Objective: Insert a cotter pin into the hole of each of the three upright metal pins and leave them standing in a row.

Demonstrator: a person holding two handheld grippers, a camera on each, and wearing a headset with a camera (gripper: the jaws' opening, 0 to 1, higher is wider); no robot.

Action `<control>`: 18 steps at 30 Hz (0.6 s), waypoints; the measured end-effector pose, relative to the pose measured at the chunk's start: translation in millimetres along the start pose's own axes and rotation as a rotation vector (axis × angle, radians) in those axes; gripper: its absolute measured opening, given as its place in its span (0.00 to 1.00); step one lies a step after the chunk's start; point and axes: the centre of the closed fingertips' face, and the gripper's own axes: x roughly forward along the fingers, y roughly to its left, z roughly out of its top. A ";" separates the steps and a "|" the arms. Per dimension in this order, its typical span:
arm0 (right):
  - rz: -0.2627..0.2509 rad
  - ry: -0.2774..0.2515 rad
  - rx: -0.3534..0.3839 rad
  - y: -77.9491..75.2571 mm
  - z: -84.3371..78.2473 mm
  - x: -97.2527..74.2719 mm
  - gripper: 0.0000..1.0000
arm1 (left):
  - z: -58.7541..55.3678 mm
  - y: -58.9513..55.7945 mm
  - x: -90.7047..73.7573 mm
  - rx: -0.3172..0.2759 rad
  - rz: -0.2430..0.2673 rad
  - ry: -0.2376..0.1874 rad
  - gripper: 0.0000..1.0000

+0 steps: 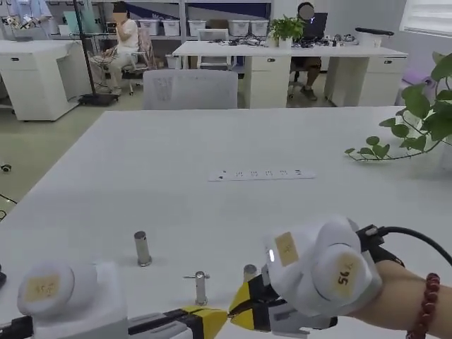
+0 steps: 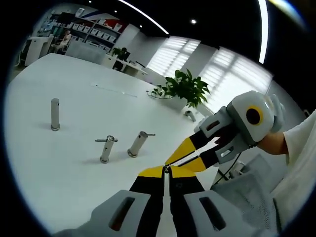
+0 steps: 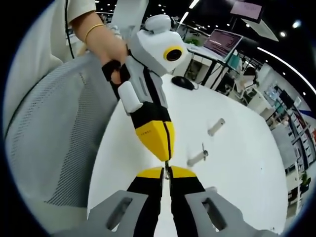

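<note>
Three upright metal pins stand in a row near the table's front edge. The left pin [image 1: 143, 248] [image 2: 55, 113] is bare. A cotter pin crosses the top of the middle pin [image 1: 201, 286] [image 2: 105, 148] [image 3: 197, 158]. The right pin [image 1: 249, 271] [image 2: 138, 143] also carries one and is half hidden behind my right gripper [image 1: 239, 311]. In front of the pins, that gripper and my left gripper [image 1: 219, 318] meet tip to tip, both shut. A small metal cotter pin [image 2: 167, 169] [image 3: 167, 172] glints where the yellow tips touch, barely visible.
A white power strip [image 1: 261, 174] lies mid-table. A leafy plant [image 1: 417, 127] reaches in from the right edge. A grey chair [image 1: 189, 89] stands at the far side, with people seated at desks beyond. A mesh chair back [image 3: 59, 148] is close beside me.
</note>
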 end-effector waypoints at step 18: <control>0.147 -0.087 0.323 5.3 -7.9 -16.6 0.15 | -5.8 -8.8 -1.9 0.123 -0.046 0.020 0.00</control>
